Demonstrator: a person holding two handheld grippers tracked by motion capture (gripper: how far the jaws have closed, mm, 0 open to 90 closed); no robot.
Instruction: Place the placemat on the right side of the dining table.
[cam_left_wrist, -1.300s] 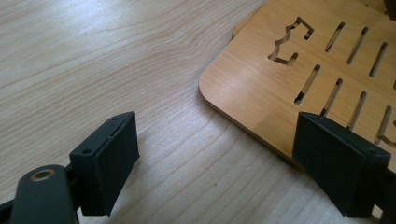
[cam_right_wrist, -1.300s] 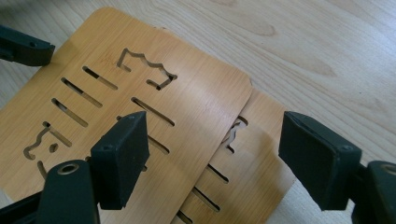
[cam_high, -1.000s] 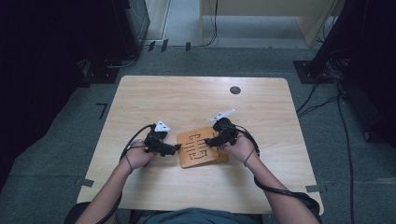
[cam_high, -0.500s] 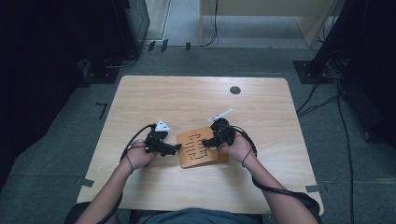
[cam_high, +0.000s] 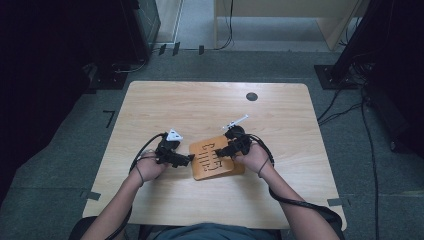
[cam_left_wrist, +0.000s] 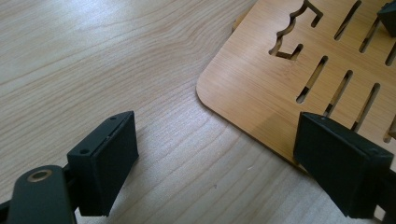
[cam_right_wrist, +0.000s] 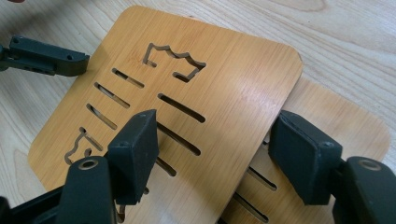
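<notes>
Careful: your right gripper (cam_right_wrist: 210, 154) has its jaws spread astride the top board (cam_right_wrist: 177, 116), stacked askew on the lower board (cam_right_wrist: 341, 126) mid-table. Your left gripper (cam_left_wrist: 224, 163), jaws spread, straddles its corner. Closing unevenly may slide the top board off.

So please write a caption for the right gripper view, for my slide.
Open right gripper above two stacked slotted bamboo boards on pale wooden table.

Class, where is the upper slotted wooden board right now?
In the high view, the upper board lies near the table's front centre, between both hand-held grippers, atop a second board.
</notes>
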